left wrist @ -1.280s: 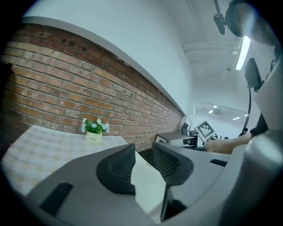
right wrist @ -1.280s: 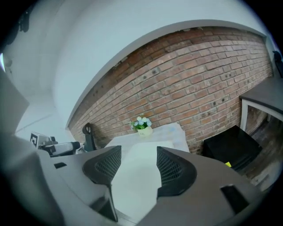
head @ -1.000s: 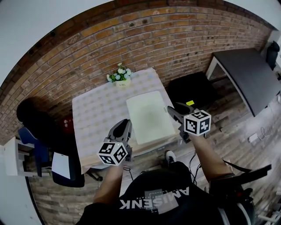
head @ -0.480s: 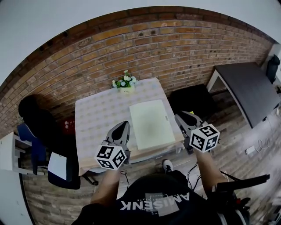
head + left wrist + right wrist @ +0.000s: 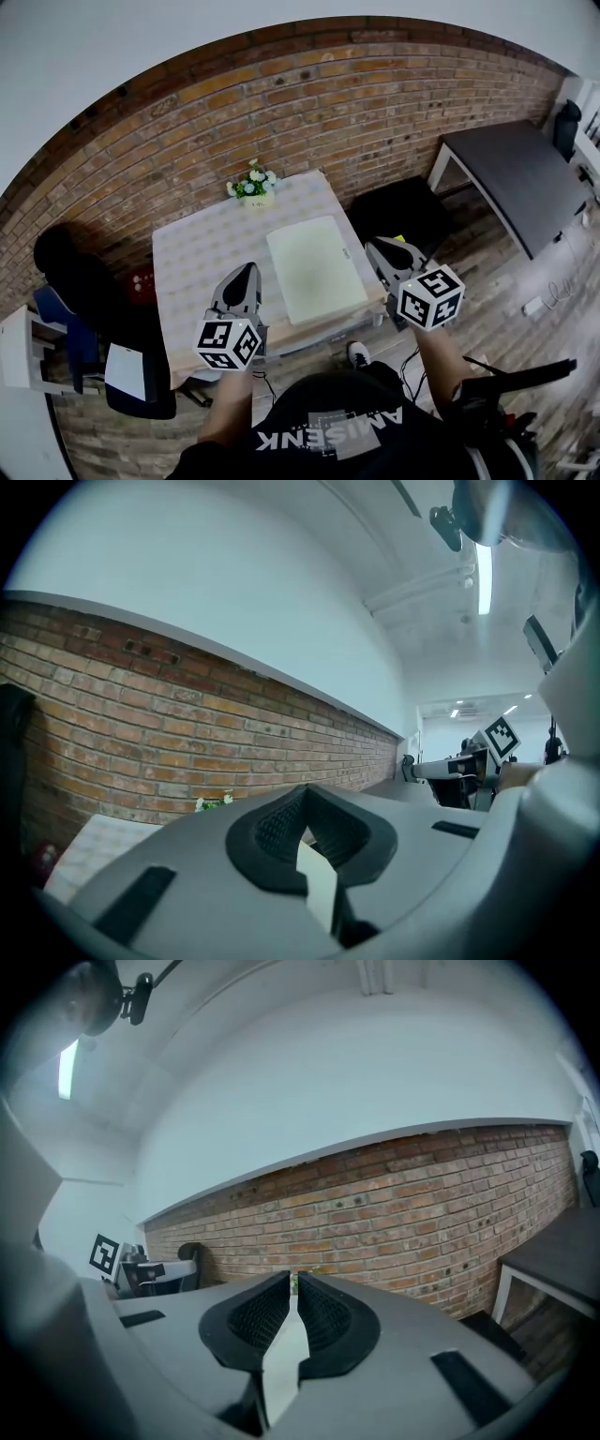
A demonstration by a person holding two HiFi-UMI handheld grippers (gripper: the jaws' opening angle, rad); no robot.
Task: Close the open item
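Head view: right gripper (image 5: 377,248) closing, empty.

Counter (image 5: 202,248): square, covered with a pale checked cloth, far edge against the brick wall (image 5: 328,94). Small pot of white flowers (image 5: 253,186) stands at that far edge.
Left of the counter: dark chair (image 5: 70,267). A red object (image 5: 142,279) is on the floor between the two, too small to identify.
Right of the counter: black box (image 5: 403,208), then a dark table (image 5: 516,173) with white legs.
Wooden plank floor (image 5: 506,281). White shelf unit (image 5: 21,347) at far left.
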